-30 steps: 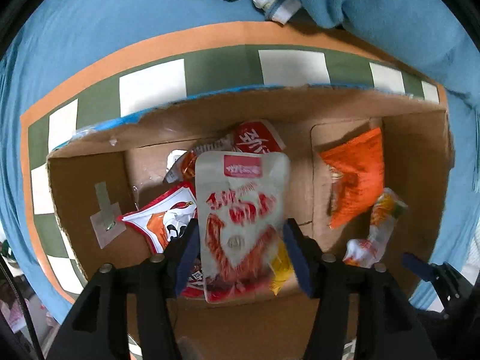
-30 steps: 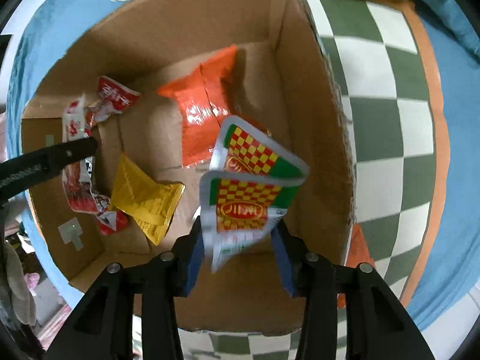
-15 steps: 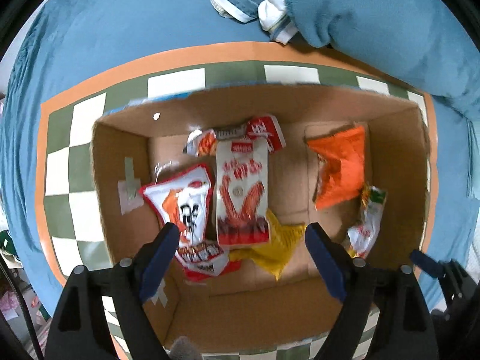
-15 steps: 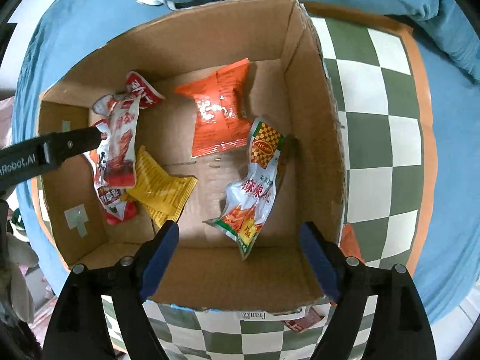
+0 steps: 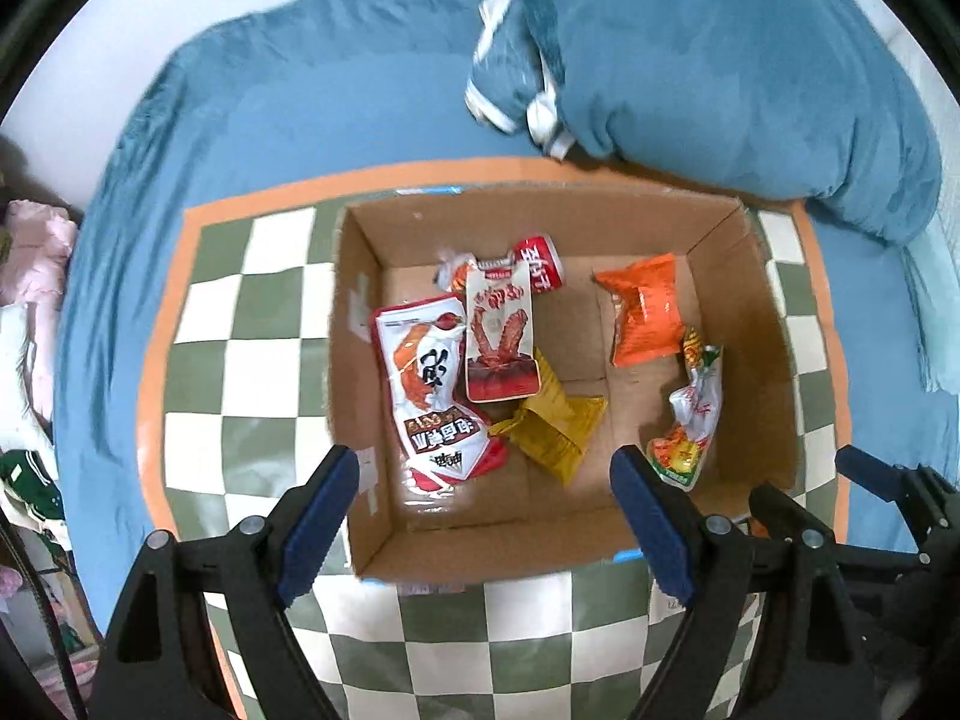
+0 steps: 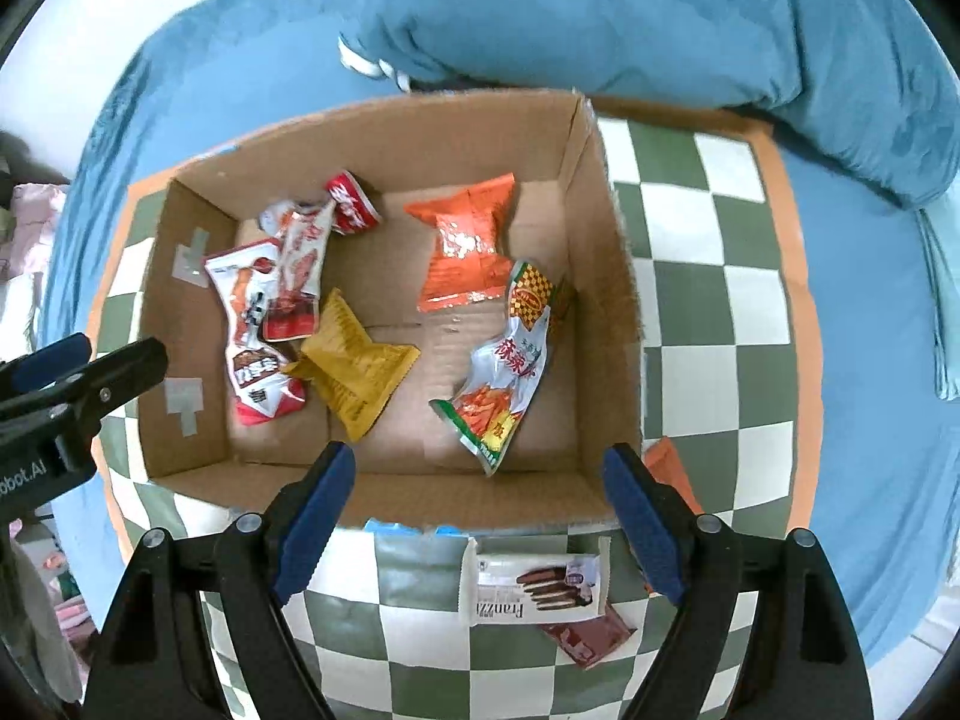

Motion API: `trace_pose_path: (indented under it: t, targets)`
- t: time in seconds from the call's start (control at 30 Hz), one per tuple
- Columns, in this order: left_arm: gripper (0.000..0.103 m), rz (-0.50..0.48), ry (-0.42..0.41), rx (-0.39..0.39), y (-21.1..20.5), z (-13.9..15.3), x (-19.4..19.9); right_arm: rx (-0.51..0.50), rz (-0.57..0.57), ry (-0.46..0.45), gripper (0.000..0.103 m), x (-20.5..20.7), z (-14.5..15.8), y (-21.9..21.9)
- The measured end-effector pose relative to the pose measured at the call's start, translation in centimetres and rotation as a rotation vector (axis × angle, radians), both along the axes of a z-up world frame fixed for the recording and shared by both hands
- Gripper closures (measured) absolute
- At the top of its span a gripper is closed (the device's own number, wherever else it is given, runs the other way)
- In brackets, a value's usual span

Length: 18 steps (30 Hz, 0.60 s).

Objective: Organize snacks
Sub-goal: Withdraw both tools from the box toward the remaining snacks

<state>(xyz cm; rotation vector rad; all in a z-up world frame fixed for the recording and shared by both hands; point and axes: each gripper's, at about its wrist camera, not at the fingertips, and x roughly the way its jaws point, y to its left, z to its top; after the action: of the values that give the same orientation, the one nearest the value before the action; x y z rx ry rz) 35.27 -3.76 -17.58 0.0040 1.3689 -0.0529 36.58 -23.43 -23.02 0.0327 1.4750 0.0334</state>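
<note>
An open cardboard box (image 5: 774, 360) (image 6: 618, 276) sits on a green-and-white checked mat. Inside lie several snack packets: a white-and-red pouch (image 5: 432, 384) (image 6: 252, 330), a chicken-wing packet (image 5: 501, 336) (image 6: 297, 270), a yellow bag (image 5: 555, 420) (image 6: 354, 366), an orange bag (image 5: 645, 318) (image 6: 468, 246) and a checked red-and-yellow packet (image 5: 690, 420) (image 6: 504, 360). My left gripper (image 5: 486, 516) hangs open high above the box's near side, holding nothing. My right gripper (image 6: 480, 510) is open over the near wall, also bare. A white Franzzi wafer packet (image 6: 534, 588) lies on the mat outside the box.
The checked mat (image 5: 240, 372) (image 6: 720, 300) with an orange border lies on a blue bedspread (image 5: 270, 120). A bunched blue duvet (image 5: 720, 72) (image 6: 660, 18) sits behind the box. A brown packet (image 6: 591, 636) and an orange packet (image 6: 669, 468) lie near the wafers. Clothes pile at the left edge (image 5: 30, 276).
Both grippers opened and let go of their packets, which now lie in the box: the chicken-wing packet on the left, the checked packet on the right. Both grippers rose away from the box.
</note>
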Motion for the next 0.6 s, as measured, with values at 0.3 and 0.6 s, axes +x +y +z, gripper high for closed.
trace_pose_path:
  t: [0.3, 0.6]
  targets:
    - [0.017, 0.029, -0.123, -0.009, 1.0, 5.9, -4.5, 0.014, 0.000, -0.124, 0.015, -4.4, 5.9, 0.6]
    - [0.017, 0.044, -0.171, -0.033, 1.2, 9.8, -8.1, 0.038, -0.018, -0.221, 0.014, -8.3, 11.9, 0.3]
